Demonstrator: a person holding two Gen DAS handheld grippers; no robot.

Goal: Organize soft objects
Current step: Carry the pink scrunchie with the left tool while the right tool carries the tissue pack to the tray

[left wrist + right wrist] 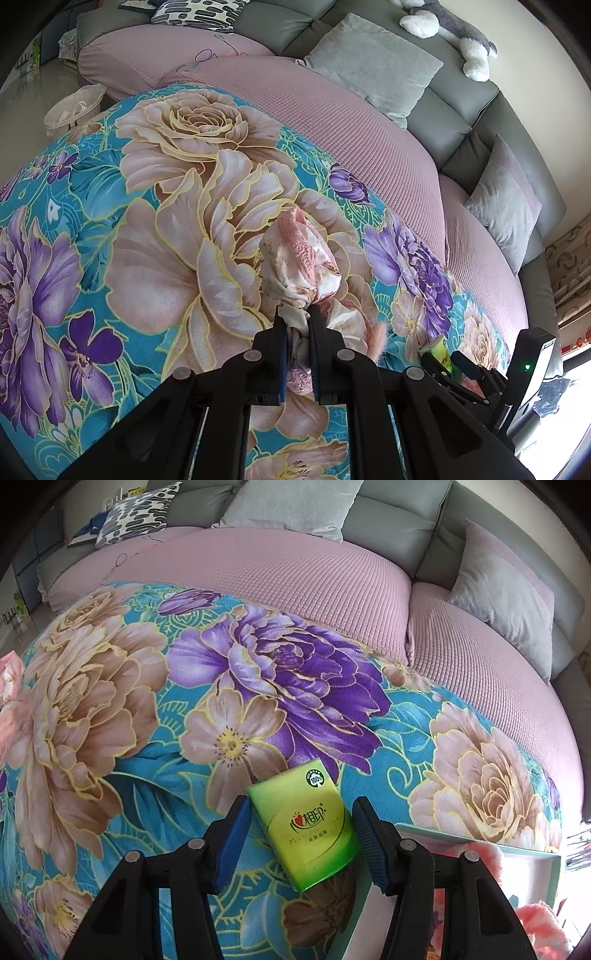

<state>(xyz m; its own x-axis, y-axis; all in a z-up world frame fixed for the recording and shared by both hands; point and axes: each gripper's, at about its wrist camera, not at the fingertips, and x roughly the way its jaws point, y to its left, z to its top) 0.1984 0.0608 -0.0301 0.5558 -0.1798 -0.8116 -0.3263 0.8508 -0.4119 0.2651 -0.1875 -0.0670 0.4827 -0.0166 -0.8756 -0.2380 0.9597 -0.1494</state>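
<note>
My left gripper [298, 314] is shut on a bunched pink and white floral cloth [301, 258], which it holds above the floral blanket [147, 240]. The same cloth shows at the left edge of the right wrist view [9, 686]. My right gripper [301, 812] is open, its jaws on either side of a green tissue pack [308, 825] that lies on the blanket [147, 738]. The pads do not touch the pack. The pack also shows in the left wrist view [441, 350], beside the right gripper [458, 363].
A pale green box [480, 843] with pink fluffy items [539, 923] sits at the lower right. Grey cushions [373, 62] and a plush dog [447, 33] rest on the sofa back. A white basket [74, 109] stands on the floor at left.
</note>
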